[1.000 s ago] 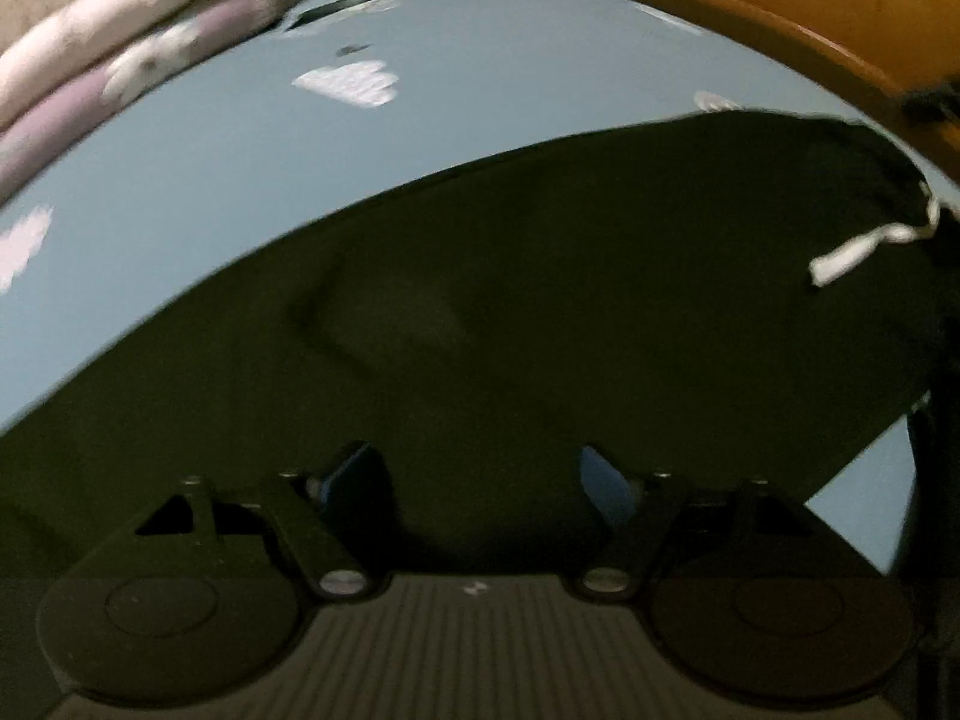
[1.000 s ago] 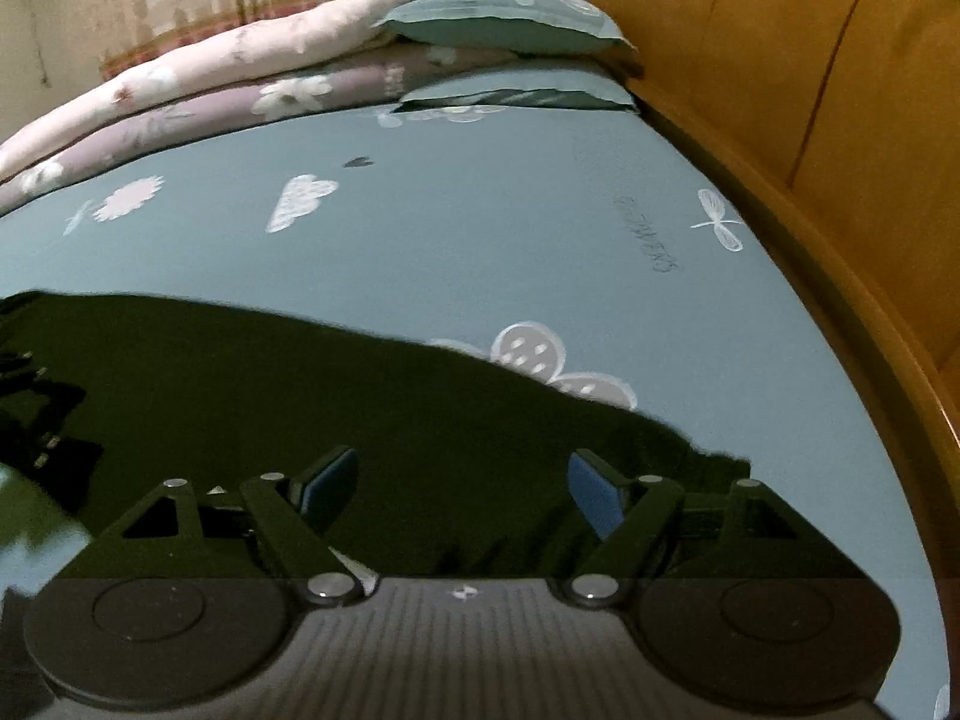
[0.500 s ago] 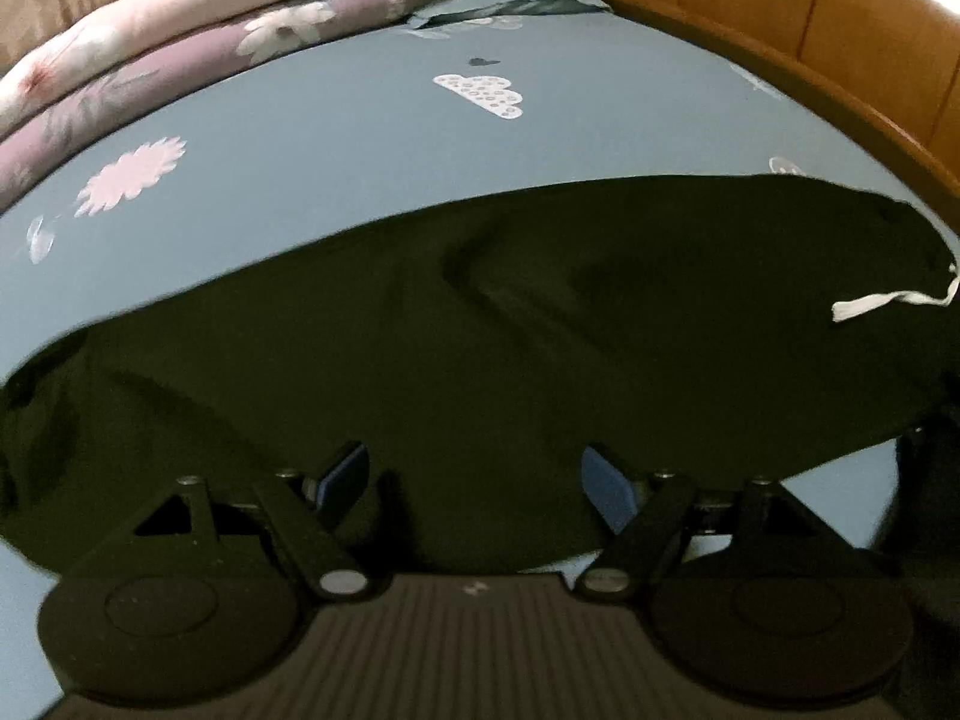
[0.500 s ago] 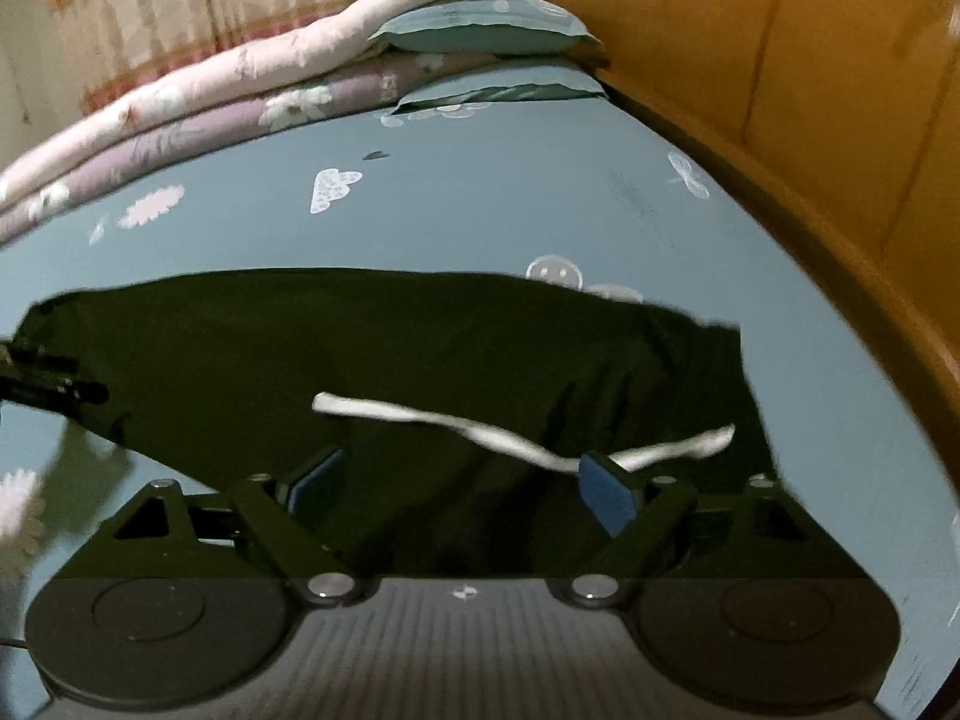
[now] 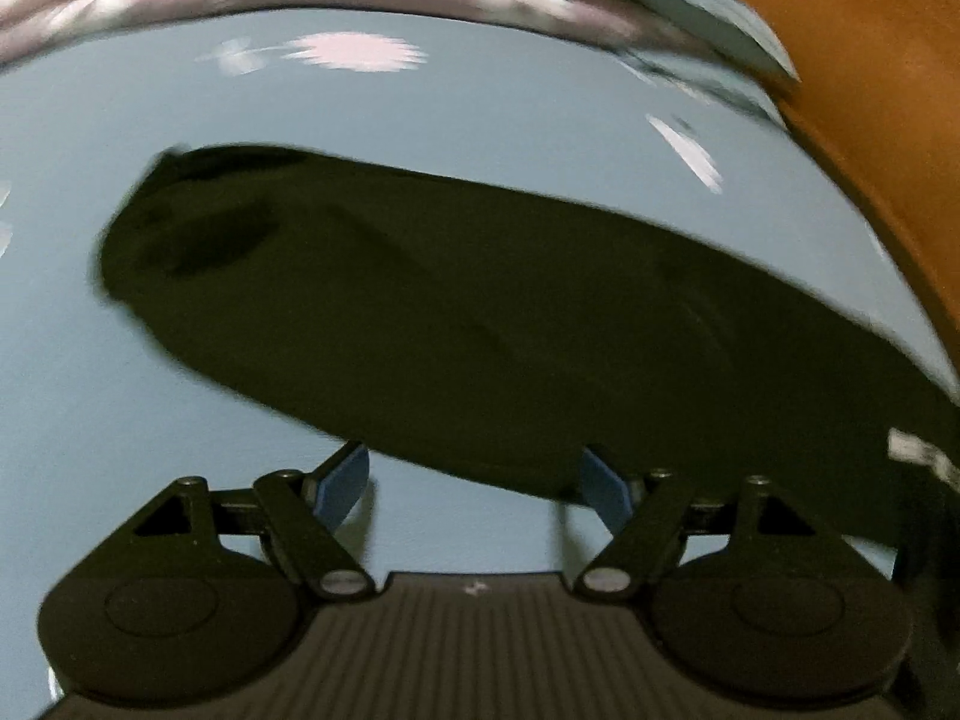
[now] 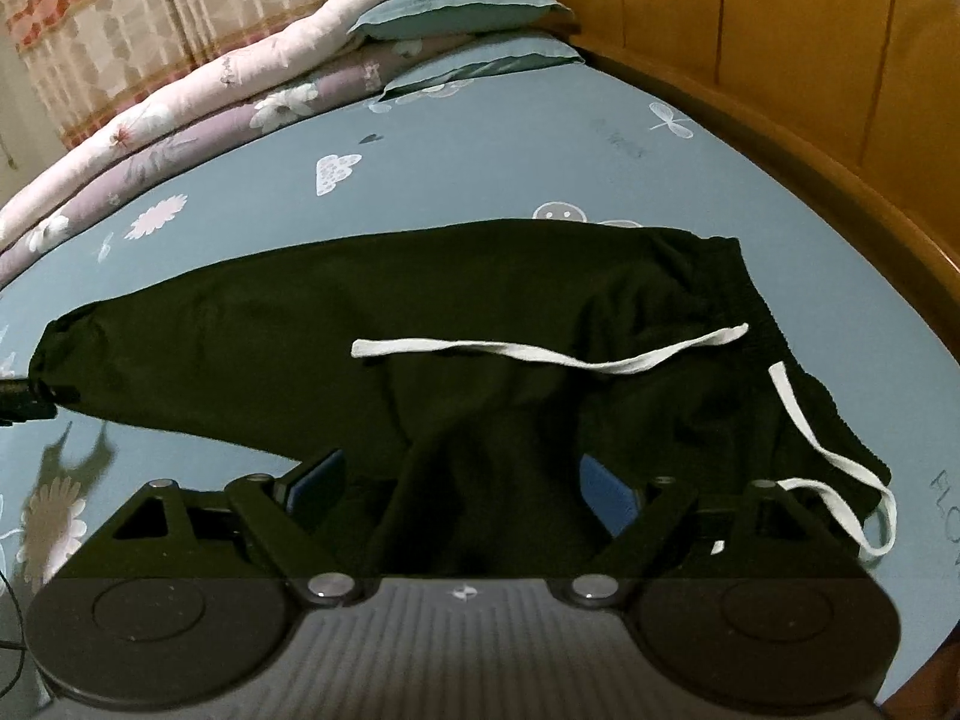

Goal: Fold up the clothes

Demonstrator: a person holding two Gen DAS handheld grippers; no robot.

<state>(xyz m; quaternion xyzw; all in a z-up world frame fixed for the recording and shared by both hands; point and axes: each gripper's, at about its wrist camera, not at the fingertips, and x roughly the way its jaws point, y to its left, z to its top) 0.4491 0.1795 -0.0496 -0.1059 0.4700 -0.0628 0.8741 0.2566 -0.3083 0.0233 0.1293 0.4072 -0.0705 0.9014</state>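
Black trousers [image 6: 420,330], white drawstring [image 6: 540,354]; blue sheet [image 6: 480,162], white cloud-and-flower print; orange-brown wooden headboard [image 6: 780,30].

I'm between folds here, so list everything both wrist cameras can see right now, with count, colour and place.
trousers: one pair, black, laid flat across the sheet, waistband toward the headboard side
drawstring: one, white, lying loose over the waist end, its tail looping off onto the sheet
bed sheet: one, blue with white cloud and flower prints, under everything
quilts: two, folded, one pale pink and one mauve, stacked along the far edge
pillows: two, blue, at the far corner by the headboard
headboard: one, orange-brown wood, along the right
curtain: one, beige with red pattern, behind the quilts
left gripper: black with blue pads, jaws closing, nothing between them, near the trousers' near edge
right gripper: black with blue pads, open over the trousers
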